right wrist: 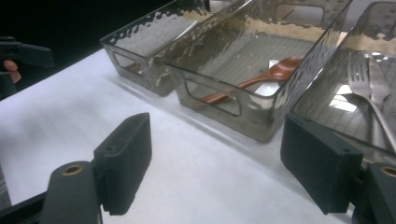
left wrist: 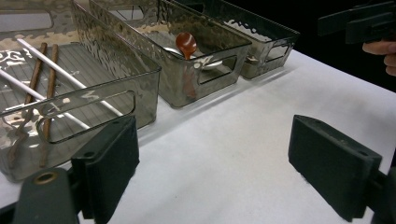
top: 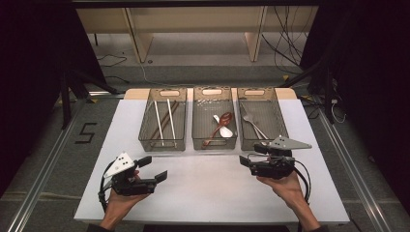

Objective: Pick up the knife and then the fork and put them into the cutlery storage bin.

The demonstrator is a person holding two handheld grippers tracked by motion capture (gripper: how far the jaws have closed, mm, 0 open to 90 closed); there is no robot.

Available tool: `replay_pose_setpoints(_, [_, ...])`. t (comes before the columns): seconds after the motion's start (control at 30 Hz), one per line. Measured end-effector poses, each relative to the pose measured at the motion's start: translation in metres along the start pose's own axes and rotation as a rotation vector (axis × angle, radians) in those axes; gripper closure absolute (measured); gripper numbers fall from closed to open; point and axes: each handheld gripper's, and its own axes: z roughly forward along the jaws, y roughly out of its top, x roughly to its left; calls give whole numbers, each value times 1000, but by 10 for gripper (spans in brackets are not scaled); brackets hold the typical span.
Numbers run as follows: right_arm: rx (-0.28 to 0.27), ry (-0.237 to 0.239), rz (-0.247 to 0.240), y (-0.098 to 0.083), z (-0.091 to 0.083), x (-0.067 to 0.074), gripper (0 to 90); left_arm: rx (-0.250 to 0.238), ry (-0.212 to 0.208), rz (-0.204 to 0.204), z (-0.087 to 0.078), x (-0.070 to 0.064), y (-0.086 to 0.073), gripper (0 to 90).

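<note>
Holding my right tool (top: 247,155) gaping wide and empty just in front of the fork bin (top: 261,119), I judged its forks (top: 253,123) already sorted, while my left tool (top: 153,169), likewise spread, hovered over the bare counter (top: 208,181).

High view sat above the near edge of the white worktop (top: 208,188), facing forward and down, far enough to take in the whole top and floor beyond. Left gripper view rode low and close over the worktop's near left part, facing the far right. Right gripper view sat equally low at the near right, facing far left. All three shared the middle bin (top: 214,118) (left wrist: 187,56) (right wrist: 243,60) with the brown spoon (top: 218,126) (left wrist: 186,43) (right wrist: 268,77).
</note>
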Motion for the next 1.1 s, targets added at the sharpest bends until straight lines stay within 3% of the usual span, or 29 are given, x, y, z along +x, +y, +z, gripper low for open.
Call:
replay_pose_setpoints(0.73, [-51, -4, -35, -32, -14, 19, 219, 4, -24, 2, 1, -2, 0, 158])
replay_pose_setpoints(1.1, [-60, -10, -31, -41, -16, 19, 214, 6, -31, 2, 1, -2, 0, 158])
